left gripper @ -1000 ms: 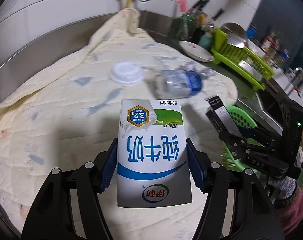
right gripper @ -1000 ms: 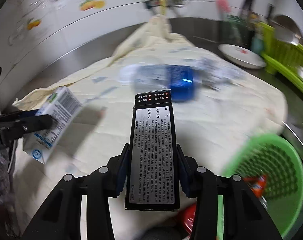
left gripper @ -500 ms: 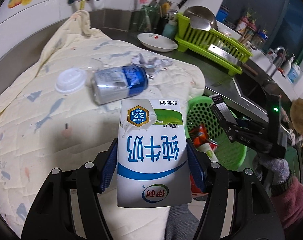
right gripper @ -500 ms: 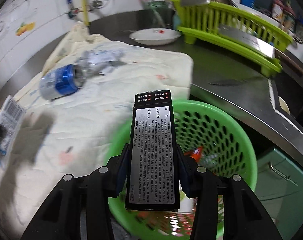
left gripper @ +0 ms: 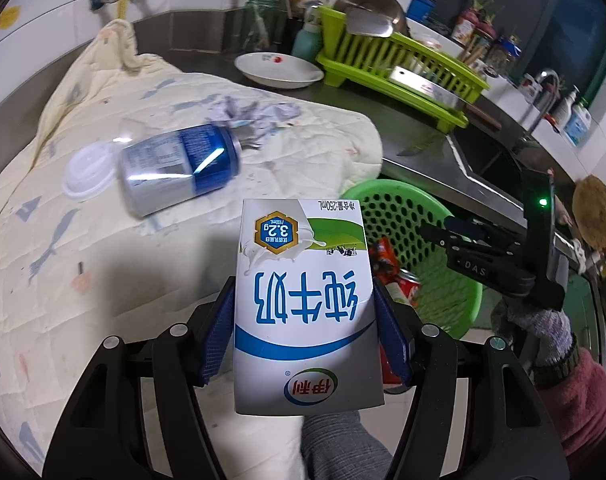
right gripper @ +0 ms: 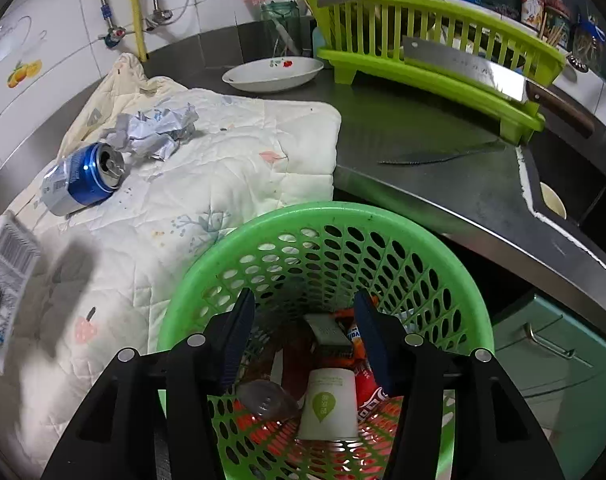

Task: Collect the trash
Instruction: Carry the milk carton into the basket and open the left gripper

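Left wrist view: left gripper (left gripper: 305, 330) pinching milk carton (left gripper: 305, 300) between both pads, beside green basket (left gripper: 457, 300); white lid (left gripper: 87, 168) beyond basket on quilt (left gripper: 43, 272), seen only here. Right wrist view: right gripper (right gripper: 303, 334) over basket, jaws opening, nothing between; small dark box (right gripper: 329, 334) and paper cup (right gripper: 329, 410) inside basket; blue can (right gripper: 83, 180), crumpled paper (right gripper: 153, 132) beyond basket on quilt.

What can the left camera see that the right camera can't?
Only the left view shows the milk carton's front, clamped in the left gripper, and a white lid. Only the right view shows inside the basket: a paper cup and a small box below the opening, empty right gripper. Both show the can, crumpled paper, plate and dish rack.
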Demonstrator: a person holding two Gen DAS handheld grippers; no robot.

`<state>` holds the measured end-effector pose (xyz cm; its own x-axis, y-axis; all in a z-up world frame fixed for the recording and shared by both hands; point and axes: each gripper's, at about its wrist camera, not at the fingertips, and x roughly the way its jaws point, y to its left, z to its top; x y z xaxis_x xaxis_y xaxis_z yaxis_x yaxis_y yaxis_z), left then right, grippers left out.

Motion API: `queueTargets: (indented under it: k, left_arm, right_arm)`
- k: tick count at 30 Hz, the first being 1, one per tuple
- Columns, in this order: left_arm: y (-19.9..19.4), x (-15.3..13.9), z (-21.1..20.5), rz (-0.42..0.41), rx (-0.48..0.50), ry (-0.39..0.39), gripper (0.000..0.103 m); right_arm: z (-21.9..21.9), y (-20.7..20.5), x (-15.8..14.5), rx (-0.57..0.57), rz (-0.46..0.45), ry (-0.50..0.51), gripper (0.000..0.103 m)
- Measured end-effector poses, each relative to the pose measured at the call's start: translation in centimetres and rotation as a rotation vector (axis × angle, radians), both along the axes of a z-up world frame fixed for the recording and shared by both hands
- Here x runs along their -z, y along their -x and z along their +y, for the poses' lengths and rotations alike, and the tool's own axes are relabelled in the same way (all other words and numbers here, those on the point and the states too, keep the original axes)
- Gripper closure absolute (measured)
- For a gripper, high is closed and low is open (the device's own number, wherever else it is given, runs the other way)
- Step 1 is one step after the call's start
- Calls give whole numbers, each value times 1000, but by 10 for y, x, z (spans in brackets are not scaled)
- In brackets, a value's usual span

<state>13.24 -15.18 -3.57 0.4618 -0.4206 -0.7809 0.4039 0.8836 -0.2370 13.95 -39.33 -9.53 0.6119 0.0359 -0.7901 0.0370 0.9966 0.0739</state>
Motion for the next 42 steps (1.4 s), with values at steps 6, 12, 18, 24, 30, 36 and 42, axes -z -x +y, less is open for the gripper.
queueTargets:
  k: [6, 12, 18, 24, 30, 36, 42]
  left_arm:
    - [-5, 7, -38, 16, 68, 0, 40]
    - [-10, 15, -82, 21, 133, -6, 40]
    - [-22, 28, -129, 36, 186, -26, 39]
    - [-34, 48, -166, 72, 207, -50, 39]
    - [-42, 64, -191, 102, 215, -72, 39]
    - [-49, 70, -202, 109, 220, -63, 38]
    - [-54, 74, -204, 123, 204, -35, 34]
  right_arm:
    - [-12, 22, -18, 14, -46, -9, 47]
    - [-25, 50, -34, 28, -85, 11, 41]
    - [-45, 77, -46, 66, -122, 6, 39]
    - [-67, 97, -45, 103, -128, -11, 38]
    - [-81, 106, -40, 120, -128, -29, 38]
    - [-85, 110, -36, 120, -126, -43, 38]
    - [-85, 113, -33, 122, -125, -52, 37]
